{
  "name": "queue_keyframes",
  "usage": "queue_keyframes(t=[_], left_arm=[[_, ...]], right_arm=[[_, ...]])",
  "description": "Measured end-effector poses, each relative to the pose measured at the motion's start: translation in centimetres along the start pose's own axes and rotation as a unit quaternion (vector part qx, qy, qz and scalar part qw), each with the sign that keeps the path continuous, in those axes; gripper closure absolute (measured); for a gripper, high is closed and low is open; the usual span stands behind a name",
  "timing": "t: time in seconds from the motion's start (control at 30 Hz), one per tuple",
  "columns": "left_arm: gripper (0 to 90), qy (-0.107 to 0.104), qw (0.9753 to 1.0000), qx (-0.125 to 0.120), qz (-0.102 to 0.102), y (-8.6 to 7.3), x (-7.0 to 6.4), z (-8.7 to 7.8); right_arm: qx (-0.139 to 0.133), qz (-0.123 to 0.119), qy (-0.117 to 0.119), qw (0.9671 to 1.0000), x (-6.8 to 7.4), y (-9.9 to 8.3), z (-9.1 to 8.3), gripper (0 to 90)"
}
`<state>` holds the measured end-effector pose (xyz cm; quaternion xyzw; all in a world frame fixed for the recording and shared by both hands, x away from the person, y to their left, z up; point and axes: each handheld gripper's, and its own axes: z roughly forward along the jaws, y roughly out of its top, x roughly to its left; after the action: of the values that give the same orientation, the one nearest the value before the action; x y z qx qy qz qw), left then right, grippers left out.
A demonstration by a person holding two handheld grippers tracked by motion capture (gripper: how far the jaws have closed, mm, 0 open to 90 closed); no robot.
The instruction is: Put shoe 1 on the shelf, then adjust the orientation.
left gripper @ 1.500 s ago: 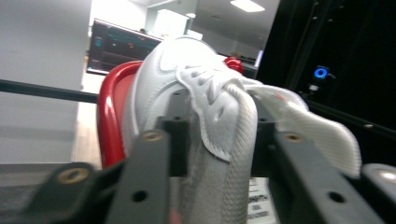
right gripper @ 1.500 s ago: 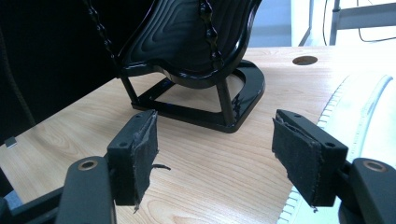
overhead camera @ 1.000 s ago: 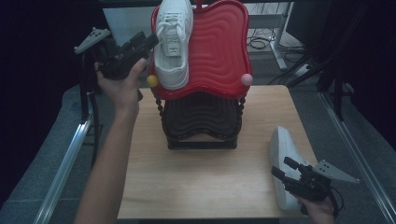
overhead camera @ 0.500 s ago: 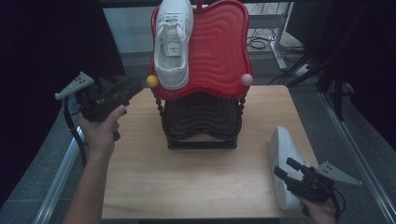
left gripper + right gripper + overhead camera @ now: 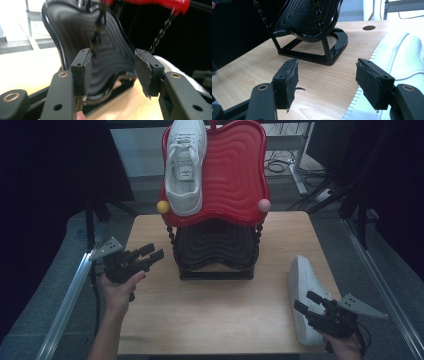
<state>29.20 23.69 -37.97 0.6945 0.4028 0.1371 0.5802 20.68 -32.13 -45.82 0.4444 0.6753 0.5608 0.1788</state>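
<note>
**Two-tier shoe rack, one shoe shelved, one on the table**

Item 1. White sneaker [image 5: 186,165], lying on the left half of the red upper tray [image 5: 235,175] of the rack, toe toward the near side. I noted a small tongue label, its writing too small for me to read.

Item 2. Second white sneaker [image 5: 305,295], on the wooden table [image 5: 210,315] near its right edge, well apart from the rack's black lower tray [image 5: 215,245]. I found no legible brand on it.

Item 3. Left gripper [image 5: 147,256], held at the table's left edge, pointed toward the black lower tray. I logged its jaws as moderately parted, with nothing between them.

Item 4. Right gripper [image 5: 307,302], at the near right corner. Its jaws stood wide apart and empty; the right pad [image 5: 368,83] sat over the sneaker's sole edge [image 5: 372,62], though I could not tell whether it touched.
</note>
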Motion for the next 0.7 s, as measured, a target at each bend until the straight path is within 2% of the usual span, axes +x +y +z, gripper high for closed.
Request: queue_keyframes(t=[0.13, 0.23, 0.4, 0.47, 0.57, 0.63, 0.7], left_arm=[[49.6, -0.011, 0.9995, 0.03, 0.003, -2.2, 0.1, 0.8], [49.6, -0.013, 0.9989, 0.045, 0.002, -3.7, 0.2, 1.4], [49.2, 0.007, 0.9979, 0.065, 0.002, -6.0, 0.6, 2.1], [49.2, 0.016, 0.9973, 0.071, 0.002, -6.9, 0.7, 2.3], [48.7, 0.021, 0.9964, 0.082, 0.003, -8.0, 0.9, 2.8], [48.5, 0.015, 0.9963, 0.084, -0.004, -8.6, 1.1, 3.0], [48.4, 0.017, 0.9959, 0.088, -0.007, -9.1, 1.2, 3.1]], right_arm=[[0.005, -0.005, -0.007, 1.0, 0.0, 0.0, 0.0, 35.6], [0.004, -0.014, -0.015, 0.9998, 0.0, 0.0, -0.1, 42.0], [0.007, -0.023, -0.024, 0.9994, -0.2, 0.1, -0.5, 48.2], [0.006, -0.022, -0.038, 0.999, -0.4, 0.1, -0.7, 61.4], [0.015, -0.025, -0.059, 0.9978, -1.1, 0.2, -1.3, 73.9], [0.024, -0.029, -0.074, 0.9965, -1.8, 0.2, -1.9, 83.9], [0.026, -0.03, -0.079, 0.9961, -2.1, 0.2, -2.1, 86.6]])
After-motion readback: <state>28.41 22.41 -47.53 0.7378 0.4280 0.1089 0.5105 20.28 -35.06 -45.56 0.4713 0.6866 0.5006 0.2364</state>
